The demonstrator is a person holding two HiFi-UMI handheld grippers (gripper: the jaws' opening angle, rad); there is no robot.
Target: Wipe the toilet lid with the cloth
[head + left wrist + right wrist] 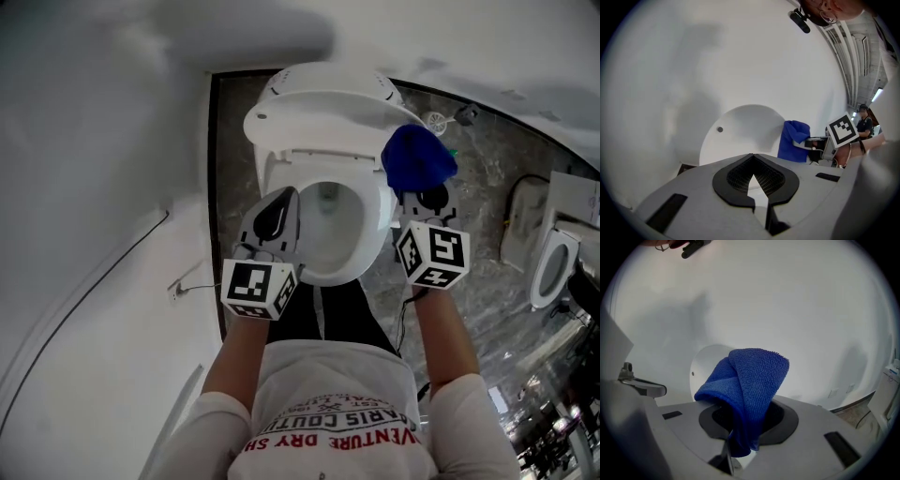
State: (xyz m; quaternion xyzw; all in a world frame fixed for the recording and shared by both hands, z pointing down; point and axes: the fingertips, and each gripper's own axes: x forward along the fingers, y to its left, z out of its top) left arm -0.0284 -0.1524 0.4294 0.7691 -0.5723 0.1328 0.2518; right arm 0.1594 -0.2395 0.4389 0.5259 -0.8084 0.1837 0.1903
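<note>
Hanging from the right gripper [424, 190], the blue cloth [750, 380] is folded over itself, and the jaws pinch its lower part. In the head view the cloth is at 2 o'clock from the open bowl [328, 225], over the right edge of the seat [380, 214]; I cannot tell if it touches the seat. The toilet lid [319, 94] stands raised at 12 o'clock, white and smooth, and the cloth is just beside its right side. The left gripper [281, 202] is at 9 o'clock from the bowl, its jaws pressed together at the tips with nothing between them. Around the toilet lies a dark marbled floor [487, 187]. A plain white wall [94, 187] stands at 9 o'clock and another white fixture [551, 267] at 3 o'clock.
</note>
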